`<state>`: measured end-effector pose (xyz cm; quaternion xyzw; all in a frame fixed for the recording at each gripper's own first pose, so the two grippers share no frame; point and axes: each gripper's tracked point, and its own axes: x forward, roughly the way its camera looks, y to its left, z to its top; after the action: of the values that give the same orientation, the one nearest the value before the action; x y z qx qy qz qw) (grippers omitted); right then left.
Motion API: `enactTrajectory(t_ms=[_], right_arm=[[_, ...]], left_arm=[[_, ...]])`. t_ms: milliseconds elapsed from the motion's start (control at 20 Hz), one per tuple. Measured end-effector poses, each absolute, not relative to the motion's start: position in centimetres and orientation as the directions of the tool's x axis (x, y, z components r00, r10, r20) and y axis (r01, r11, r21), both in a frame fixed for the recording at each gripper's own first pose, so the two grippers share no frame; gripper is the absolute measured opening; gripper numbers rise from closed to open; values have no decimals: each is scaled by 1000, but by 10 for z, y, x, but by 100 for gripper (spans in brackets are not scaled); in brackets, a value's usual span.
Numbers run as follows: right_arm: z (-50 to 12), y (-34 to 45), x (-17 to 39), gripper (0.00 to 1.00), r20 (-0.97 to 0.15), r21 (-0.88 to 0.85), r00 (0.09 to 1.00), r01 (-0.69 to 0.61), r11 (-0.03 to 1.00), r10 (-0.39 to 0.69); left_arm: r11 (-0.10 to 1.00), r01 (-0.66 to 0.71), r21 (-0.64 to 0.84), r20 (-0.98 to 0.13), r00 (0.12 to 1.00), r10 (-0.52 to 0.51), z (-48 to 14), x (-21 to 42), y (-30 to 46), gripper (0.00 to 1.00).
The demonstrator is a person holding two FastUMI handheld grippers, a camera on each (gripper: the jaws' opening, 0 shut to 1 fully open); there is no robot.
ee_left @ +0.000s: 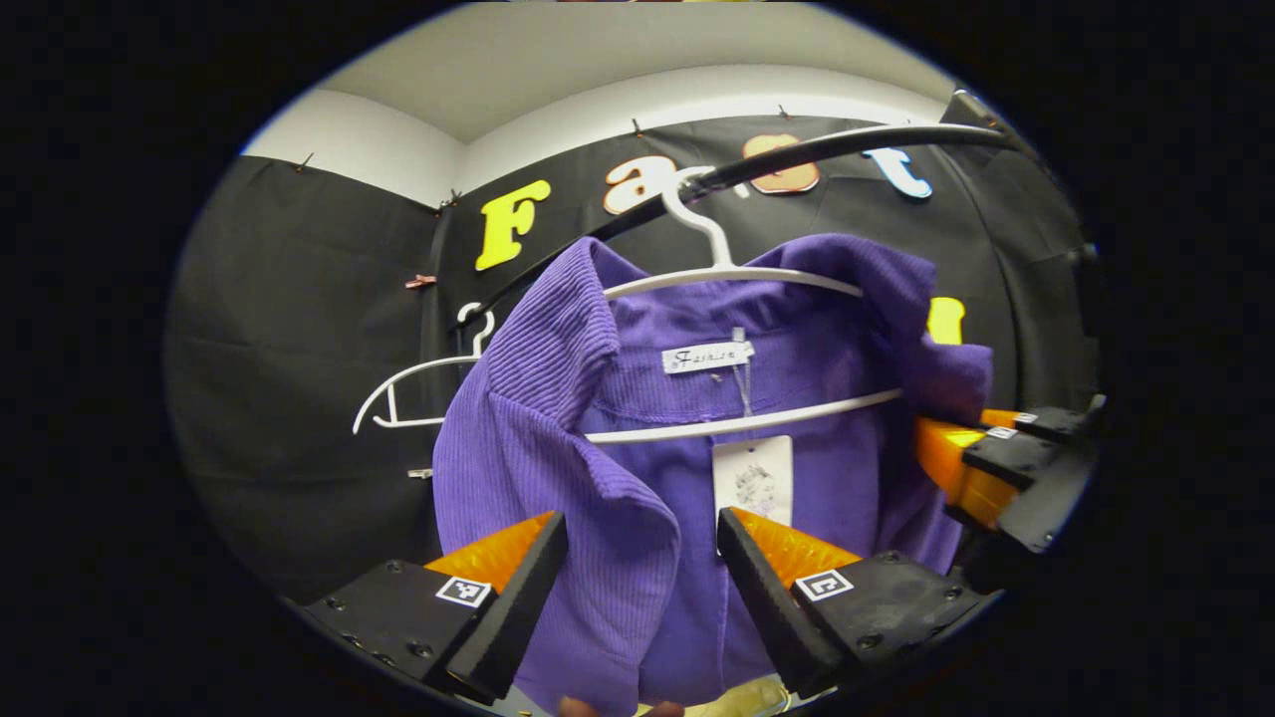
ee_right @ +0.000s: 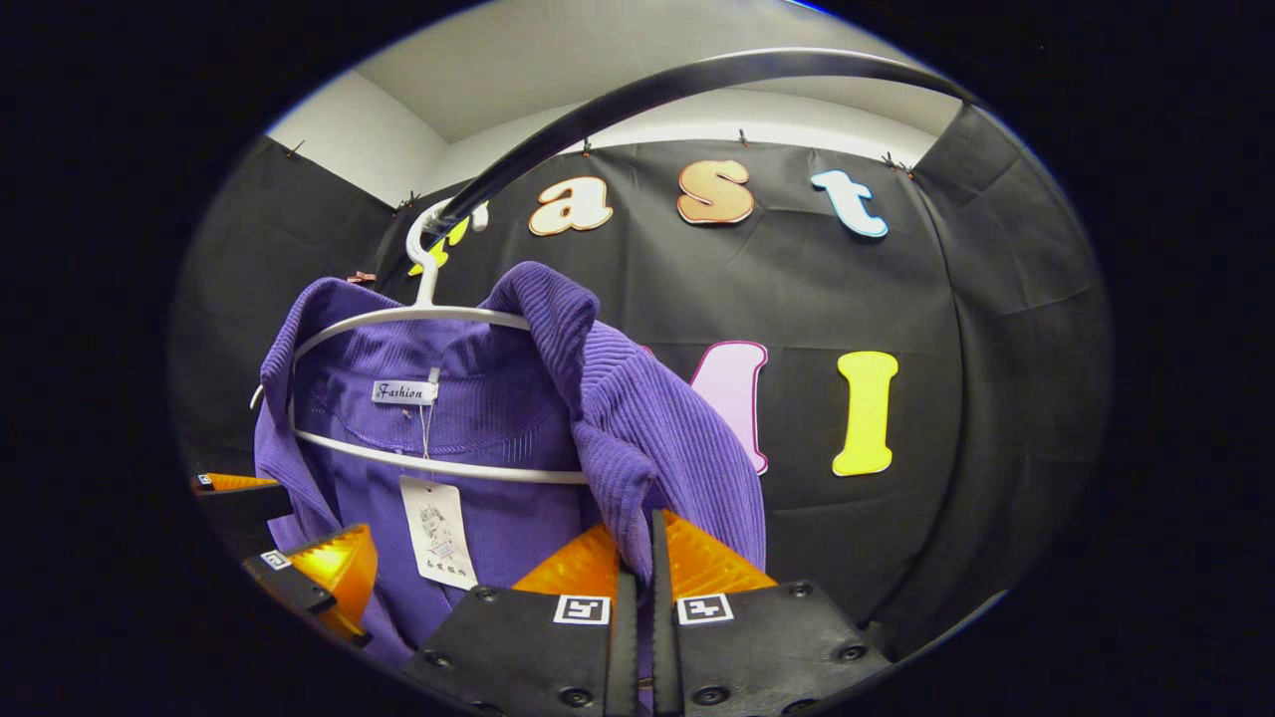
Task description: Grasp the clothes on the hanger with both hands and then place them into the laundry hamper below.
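The purple ribbed garment (ee_left: pixel 558 438) hangs on a white hanger (ee_left: pixel 742 274) hooked over a dark rail (ee_left: pixel 827 149) near the top of the scene, in front of the black booth wall. A paper tag (ee_left: pixel 754 478) dangles inside the collar. A second, bare white hanger (ee_left: pixel 418 383) hangs on the same rail, farther to the left in the left gripper view.

In the left gripper view, the left gripper (ee_left: pixel 642 558) has its fingers spread wide on either side of the garment's left front edge; the cloth hangs between them, but neither finger visibly presses on it. In the right gripper view, the right gripper (ee_right: pixel 637 568) has its fingers drawn tight together on a fold of the garment's right shoulder edge, with purple cloth pinched between them. Each camera also catches the other gripper off to the side, close to the garment.

By this reading, the grasping step is half done: one side is held, the other is only bracketed. The next move calls for the left gripper to close on the fabric between its fingers. Then both would need to lift or slide the shoulders clear of the hanger's arms before lowering the garment. The hanger may swing or come off the rail if the pull is uneven.
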<state>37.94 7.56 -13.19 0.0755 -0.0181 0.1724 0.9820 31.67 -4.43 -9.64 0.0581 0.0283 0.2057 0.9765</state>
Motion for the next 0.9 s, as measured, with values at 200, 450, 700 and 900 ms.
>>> enactTrajectory(t_ms=[200, 450, 700, 900], right_arm=[[-134, 79, 377, 10, 68, 128, 933, -360, 924, 354], [-124, 62, 384, 8, 92, 83, 954, -294, 952, 287], [-83, 13, 403, 7, 170, 62, 980, -115, 991, 103], [-78, 2, 418, 10, 153, 87, 987, -63, 994, 49]], left_arm=[[879, -463, 114, -36, 882, 469, -101, 341, -28, 80], [877, -470, 96, 6, 882, 472, -78, 320, -10, 6], [855, -513, 81, 43, 858, 511, -30, 294, 42, 5], [850, -520, 80, 25, 854, 520, -11, 300, 83, 5]])
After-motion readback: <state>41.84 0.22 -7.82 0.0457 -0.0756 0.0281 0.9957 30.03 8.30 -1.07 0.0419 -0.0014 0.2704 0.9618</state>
